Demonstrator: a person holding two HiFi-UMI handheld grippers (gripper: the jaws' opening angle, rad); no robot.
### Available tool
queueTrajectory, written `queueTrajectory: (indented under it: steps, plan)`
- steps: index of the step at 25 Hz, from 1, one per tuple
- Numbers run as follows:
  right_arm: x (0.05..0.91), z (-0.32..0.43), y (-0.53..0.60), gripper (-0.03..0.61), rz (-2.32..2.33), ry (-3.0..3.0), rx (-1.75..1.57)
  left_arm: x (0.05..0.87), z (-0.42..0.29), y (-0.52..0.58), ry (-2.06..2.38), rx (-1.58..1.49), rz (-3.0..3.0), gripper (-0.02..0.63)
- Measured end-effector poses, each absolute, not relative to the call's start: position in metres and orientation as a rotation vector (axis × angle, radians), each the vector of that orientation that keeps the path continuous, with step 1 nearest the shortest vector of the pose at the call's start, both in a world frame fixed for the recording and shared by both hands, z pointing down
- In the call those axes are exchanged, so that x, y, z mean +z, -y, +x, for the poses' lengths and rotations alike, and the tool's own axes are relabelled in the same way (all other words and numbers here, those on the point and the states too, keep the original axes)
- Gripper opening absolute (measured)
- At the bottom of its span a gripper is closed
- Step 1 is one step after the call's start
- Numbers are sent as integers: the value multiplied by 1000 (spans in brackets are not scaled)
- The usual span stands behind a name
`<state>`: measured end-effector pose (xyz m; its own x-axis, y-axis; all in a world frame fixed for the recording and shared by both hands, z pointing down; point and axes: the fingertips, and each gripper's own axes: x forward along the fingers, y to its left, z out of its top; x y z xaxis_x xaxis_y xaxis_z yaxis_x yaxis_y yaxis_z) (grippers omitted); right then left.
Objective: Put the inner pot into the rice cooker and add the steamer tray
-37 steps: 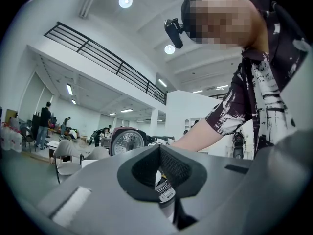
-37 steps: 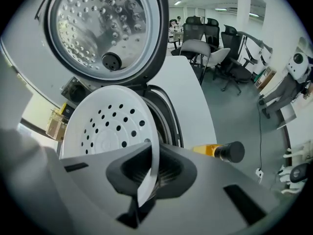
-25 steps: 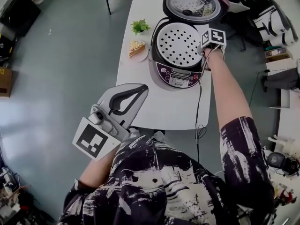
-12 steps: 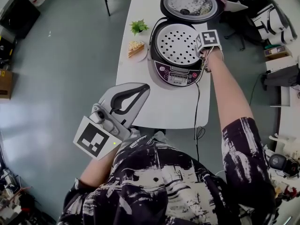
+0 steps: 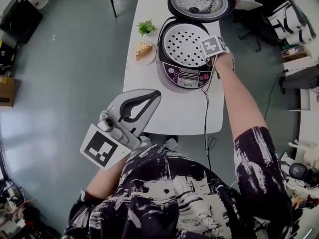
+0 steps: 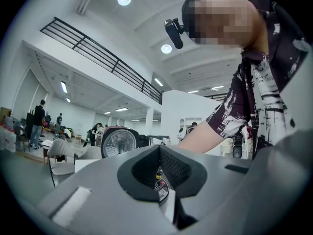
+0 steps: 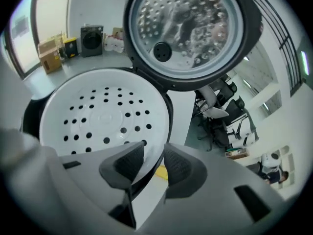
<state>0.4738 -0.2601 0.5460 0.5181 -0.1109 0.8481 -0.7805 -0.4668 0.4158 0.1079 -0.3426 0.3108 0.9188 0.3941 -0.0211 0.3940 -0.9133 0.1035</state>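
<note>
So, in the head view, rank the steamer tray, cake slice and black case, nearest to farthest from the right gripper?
1. Steamer tray, in the cooker, its rim between the jaws of the right gripper, which have just been closing.
2. Cake slice, left of the cooker.
3. Black case, on the floor, far left.

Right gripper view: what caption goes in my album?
White round steamer tray with holes sits in the open dark rice cooker, round silvery lid raised behind.

lid [image 5: 199, 1] blocks rear, table [image 5: 174, 111] front free (plant [image 5: 146, 27] L)
</note>
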Motion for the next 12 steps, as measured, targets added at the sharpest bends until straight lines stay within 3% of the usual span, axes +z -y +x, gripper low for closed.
queueTrajectory:
  steps: [12]
  plan:
    - [526, 474, 262, 141, 1928, 761, 882, 307, 104, 335, -629, 0, 2980, 5]
